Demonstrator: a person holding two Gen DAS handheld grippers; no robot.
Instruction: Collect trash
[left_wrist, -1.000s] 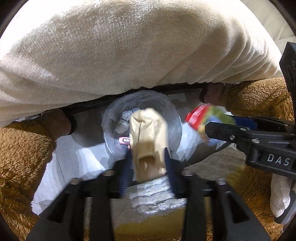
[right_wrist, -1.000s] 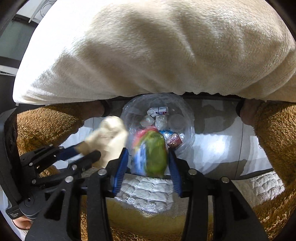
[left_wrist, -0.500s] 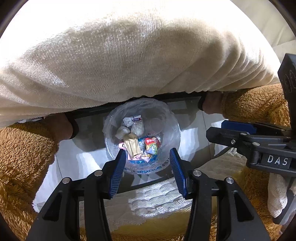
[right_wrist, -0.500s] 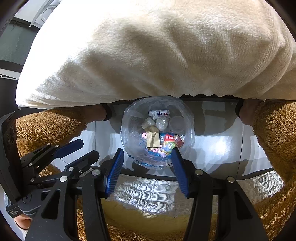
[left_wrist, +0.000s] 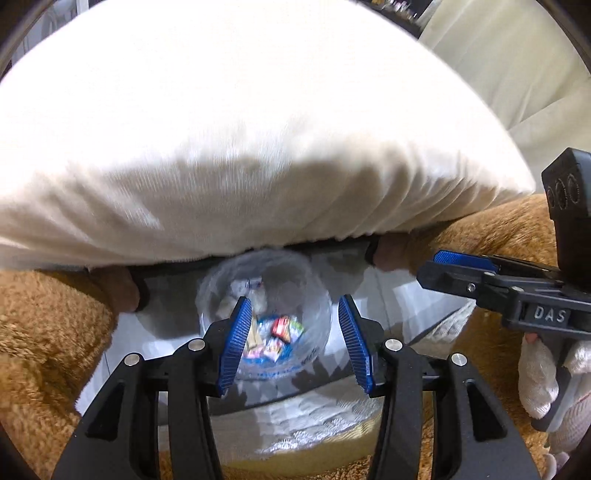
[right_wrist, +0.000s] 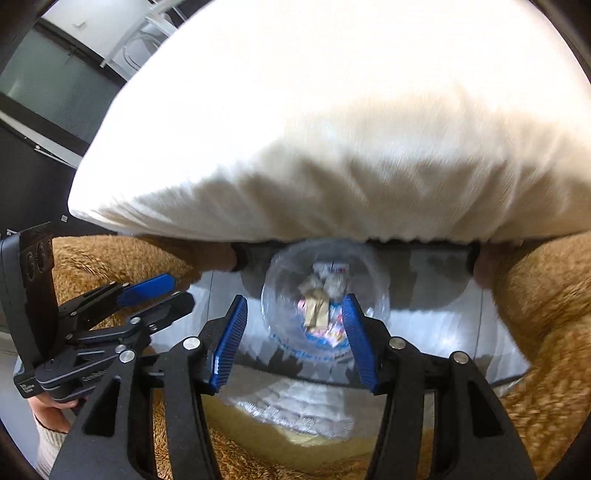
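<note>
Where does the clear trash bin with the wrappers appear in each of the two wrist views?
Left wrist view: the clear trash bin sits low and centre, seen between the open jaws of the left gripper.
Right wrist view: the bin sits low, slightly right of centre, behind the right-hand jaw of the right gripper.
Shared landmark: the white cushion overhanging the bin's far rim.

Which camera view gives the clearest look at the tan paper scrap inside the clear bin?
The right wrist view. There the tan paper scrap lies unhidden in the clear bin, between the open fingers. In the left wrist view, only a sliver of it shows beside one blue finger.
</note>
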